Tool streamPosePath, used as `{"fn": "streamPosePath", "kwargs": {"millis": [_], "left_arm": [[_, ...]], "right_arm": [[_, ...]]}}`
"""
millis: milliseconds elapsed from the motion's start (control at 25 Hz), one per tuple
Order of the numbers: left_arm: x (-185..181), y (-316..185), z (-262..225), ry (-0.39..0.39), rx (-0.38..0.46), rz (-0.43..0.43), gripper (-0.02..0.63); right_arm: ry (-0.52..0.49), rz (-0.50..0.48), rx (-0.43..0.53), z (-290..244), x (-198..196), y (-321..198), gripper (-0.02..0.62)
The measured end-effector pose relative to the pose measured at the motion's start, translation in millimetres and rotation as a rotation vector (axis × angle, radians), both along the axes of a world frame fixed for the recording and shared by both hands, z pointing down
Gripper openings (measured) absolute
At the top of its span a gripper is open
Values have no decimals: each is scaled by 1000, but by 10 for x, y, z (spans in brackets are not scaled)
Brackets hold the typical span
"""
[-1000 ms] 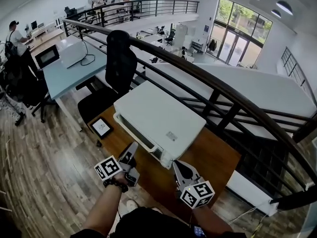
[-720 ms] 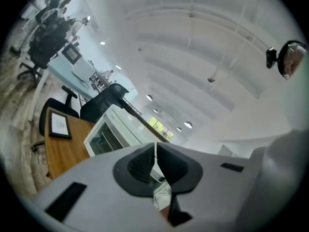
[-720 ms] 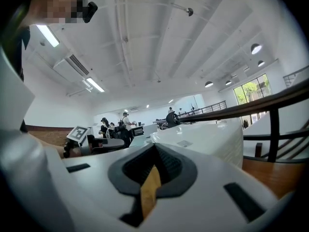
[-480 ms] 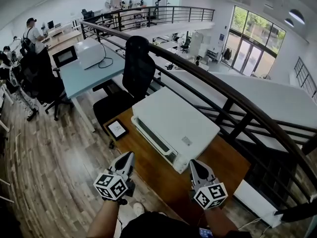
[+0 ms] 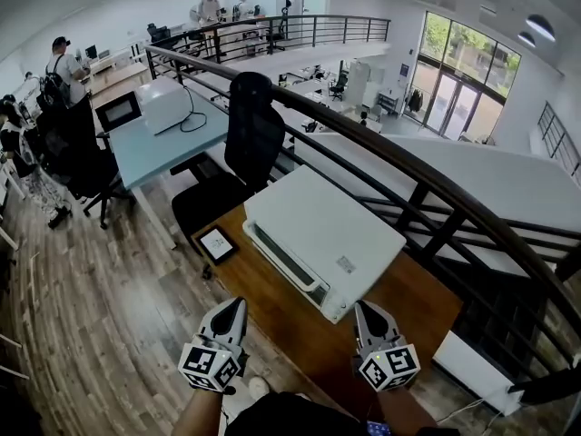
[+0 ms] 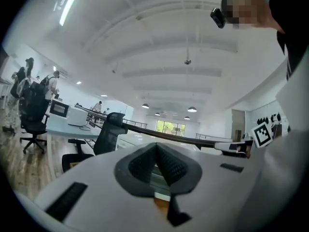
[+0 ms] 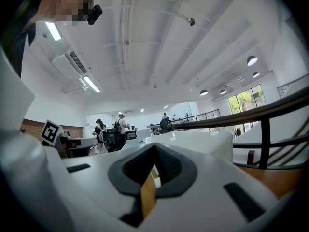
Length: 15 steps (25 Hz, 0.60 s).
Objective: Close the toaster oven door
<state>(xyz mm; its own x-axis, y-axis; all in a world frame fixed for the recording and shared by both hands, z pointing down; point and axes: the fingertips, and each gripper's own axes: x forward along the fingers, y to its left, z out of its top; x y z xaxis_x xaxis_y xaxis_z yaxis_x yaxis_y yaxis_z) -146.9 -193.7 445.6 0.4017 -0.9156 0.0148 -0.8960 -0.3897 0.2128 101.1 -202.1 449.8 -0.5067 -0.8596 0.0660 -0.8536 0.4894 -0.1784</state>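
The white toaster oven (image 5: 327,230) stands on the wooden table (image 5: 272,312), its door (image 5: 283,255) flat against its front. My left gripper (image 5: 238,304) hovers over the table's near edge, a short way in front of the oven's left half, jaws shut on nothing. My right gripper (image 5: 363,305) hangs just in front of the oven's right front corner, also shut and empty. In the left gripper view the dark pads (image 6: 166,166) meet in a point. In the right gripper view the pads (image 7: 166,166) touch, with the oven's white top (image 7: 203,139) beyond them.
A small tablet (image 5: 218,243) lies on the table's left corner. A black office chair (image 5: 252,130) stands behind it. A dark railing (image 5: 408,166) runs diagonally behind the oven. A blue desk with another white appliance (image 5: 166,104) is at left, people (image 5: 64,62) beyond.
Both grippers have drawn back from the oven's front toward the table's near edge. The left gripper's jaws have come together. The head view has shifted a little.
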Motion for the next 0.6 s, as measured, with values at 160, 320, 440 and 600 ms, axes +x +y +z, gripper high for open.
{"fn": "streamPosePath", "kwargs": {"millis": [160, 320, 440, 600], "left_arm": [[28, -11, -18, 1, 0, 15, 9], [33, -34, -40, 5, 2, 20, 9], [35, -45, -44, 2, 3, 22, 9], [15, -69, -50, 0, 5, 19, 9]], "right_arm": [[14, -13, 5, -20, -31, -18, -5], [19, -13, 0, -21, -39, -62, -5], [24, -23, 2, -45, -83, -83, -3], [26, -46, 12, -84, -171, -122, -5]]}}
